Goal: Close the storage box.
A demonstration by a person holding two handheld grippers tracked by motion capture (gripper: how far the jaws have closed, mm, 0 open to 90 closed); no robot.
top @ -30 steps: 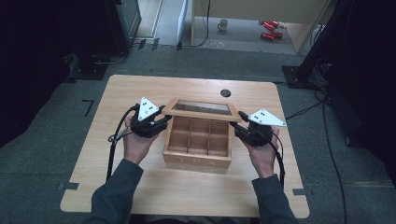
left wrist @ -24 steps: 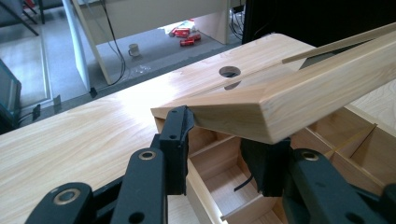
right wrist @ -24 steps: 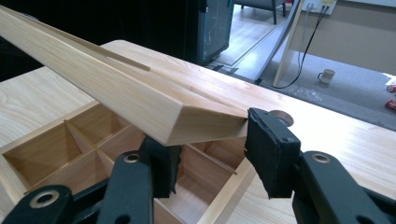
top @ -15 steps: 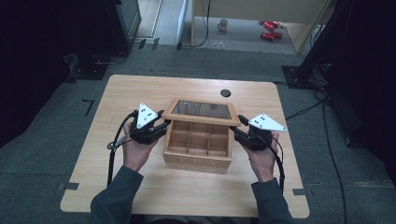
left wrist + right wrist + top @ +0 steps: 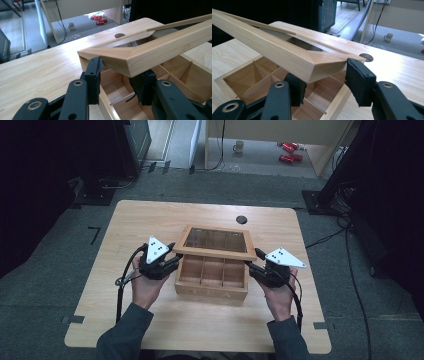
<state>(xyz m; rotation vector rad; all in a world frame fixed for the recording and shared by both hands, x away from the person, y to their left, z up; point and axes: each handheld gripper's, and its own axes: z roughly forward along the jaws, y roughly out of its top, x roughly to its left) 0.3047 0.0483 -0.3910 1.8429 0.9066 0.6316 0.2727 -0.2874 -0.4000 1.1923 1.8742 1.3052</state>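
**Tea box lid coming down, both claws easing off**

Wooden tea box (image 5: 212, 289) sits mid-surface (image 5: 150, 220), front panel toward the person, empty compartments (image 5: 212, 270) exposed in the front rows. Glass-paned lid (image 5: 215, 242) hinged at the back, tilted, hanging over the rear row.

Change over the last second: front edge of the lid sits lower and further forward than before and covers more of the box. Reads as a closing move, roughly partway down.

Left claw (image 5: 167, 262) at the lid's front-left corner, right claw (image 5: 252, 265) at the front-right corner. Jaws on both just been opening a little, lid corner between them in each case.

- Left gripper view: one pad (image 5: 93, 72) against the lid's side face, the other tucked under the front rail.
- Right gripper view: one pad (image 5: 359, 80) at the corner tip, the other under the rail.

Cannot tell whether either claw clamps the lid or only cradles it from below.

Judgement: looser jaws fit a controlled lowering. Risk of the lid dropping onto the box rim and pinching the lower jaws if released early.
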